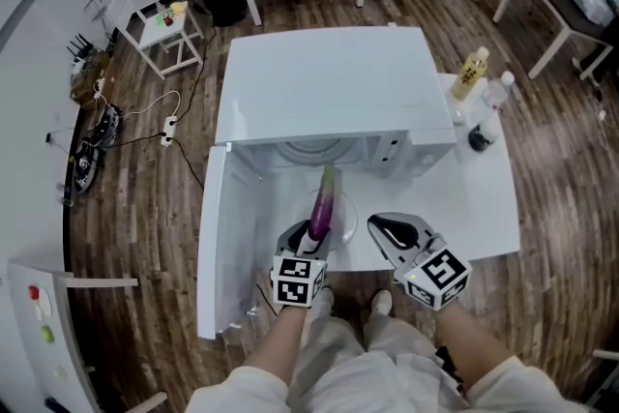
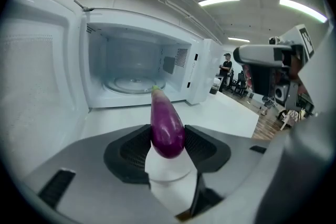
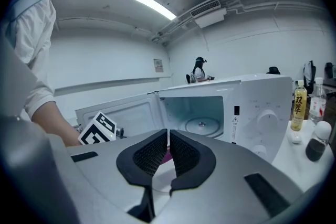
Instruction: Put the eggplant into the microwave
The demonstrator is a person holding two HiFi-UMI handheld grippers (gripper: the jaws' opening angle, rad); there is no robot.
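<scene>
The left gripper (image 2: 168, 139) fingers clamp the eggplant (image 2: 166, 115) at its fat end; it looks light, firm, slippery. The right gripper (image 3: 168, 153) fingers are closed, empty.

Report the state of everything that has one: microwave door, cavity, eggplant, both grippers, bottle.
microwave door: wide open.
microwave cavity: holds only its turntable.
eggplant: outside the microwave, held in front of the opening with its stem end toward it.
left gripper: shut on the eggplant.
right gripper: shut, holding nothing.
bottle: upright on the table beside the microwave.
</scene>
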